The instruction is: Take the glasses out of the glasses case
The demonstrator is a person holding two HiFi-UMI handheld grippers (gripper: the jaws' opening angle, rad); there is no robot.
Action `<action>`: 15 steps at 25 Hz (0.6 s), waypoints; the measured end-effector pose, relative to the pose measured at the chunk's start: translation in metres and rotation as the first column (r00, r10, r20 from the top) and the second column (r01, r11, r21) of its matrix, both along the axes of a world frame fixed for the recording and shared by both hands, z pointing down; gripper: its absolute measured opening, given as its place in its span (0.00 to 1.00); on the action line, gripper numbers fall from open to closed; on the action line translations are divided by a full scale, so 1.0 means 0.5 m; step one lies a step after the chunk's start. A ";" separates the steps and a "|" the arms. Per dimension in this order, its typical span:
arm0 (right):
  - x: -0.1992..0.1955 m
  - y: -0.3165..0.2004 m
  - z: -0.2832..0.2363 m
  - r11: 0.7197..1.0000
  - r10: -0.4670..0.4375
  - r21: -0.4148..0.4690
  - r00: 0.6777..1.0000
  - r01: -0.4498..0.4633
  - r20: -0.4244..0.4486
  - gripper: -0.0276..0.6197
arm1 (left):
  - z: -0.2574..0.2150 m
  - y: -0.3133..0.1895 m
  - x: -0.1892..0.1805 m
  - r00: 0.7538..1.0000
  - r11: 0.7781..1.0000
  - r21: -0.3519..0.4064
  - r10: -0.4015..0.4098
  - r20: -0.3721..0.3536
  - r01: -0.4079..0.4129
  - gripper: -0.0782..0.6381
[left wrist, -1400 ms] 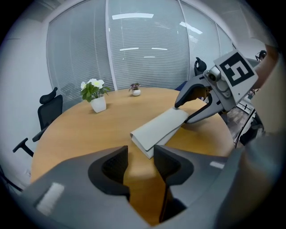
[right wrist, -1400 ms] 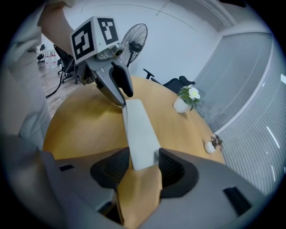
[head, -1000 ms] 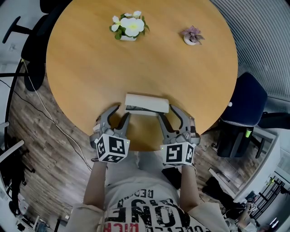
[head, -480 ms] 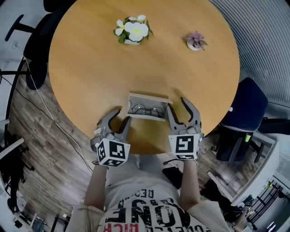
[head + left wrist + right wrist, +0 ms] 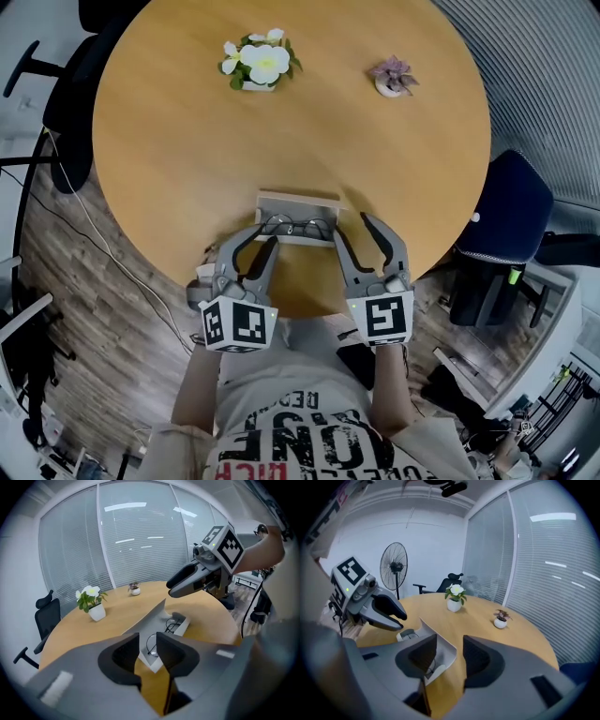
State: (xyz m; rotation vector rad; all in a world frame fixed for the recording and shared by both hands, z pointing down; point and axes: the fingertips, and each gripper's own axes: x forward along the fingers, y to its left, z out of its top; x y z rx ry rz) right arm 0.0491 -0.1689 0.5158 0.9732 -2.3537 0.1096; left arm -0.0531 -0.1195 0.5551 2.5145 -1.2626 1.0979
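In the head view the glasses (image 5: 298,226) are showing too small for detail; in the right gripper view the glasses case (image 5: 441,648) lid is hiding most of them. The bench (image 5: 281,122) is being cropped at its far rim.

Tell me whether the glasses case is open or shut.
Open. The case has its lid raised, and the glasses lie visible inside.

Round wooden table (image 5: 187,141), pale orange top. Flowering plant (image 5: 255,64), white blooms, white pot, far left on the table. Small purple plant (image 5: 393,74), white pot, far right, well apart from the first. Black chair (image 5: 70,103) at the table's far left edge. Blue chair (image 5: 506,225) at its right. Plank floor (image 5: 84,309) with a white cable (image 5: 103,239), left. Standing fan (image 5: 395,569) by a white wall. Blinds (image 5: 140,536) behind glass.
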 end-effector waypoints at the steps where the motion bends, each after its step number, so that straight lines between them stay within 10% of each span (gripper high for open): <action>1: 0.001 0.006 -0.007 1.000 0.015 -0.011 0.999 -0.015 0.039 0.32 | -0.002 -0.003 0.009 1.000 1.000 0.008 0.017 0.005 -0.017 0.27; 15: 0.058 0.077 -0.071 0.975 0.218 -0.123 0.916 -0.187 0.337 0.08 | -0.030 -0.007 0.044 0.999 0.998 0.050 0.042 0.001 -0.042 0.12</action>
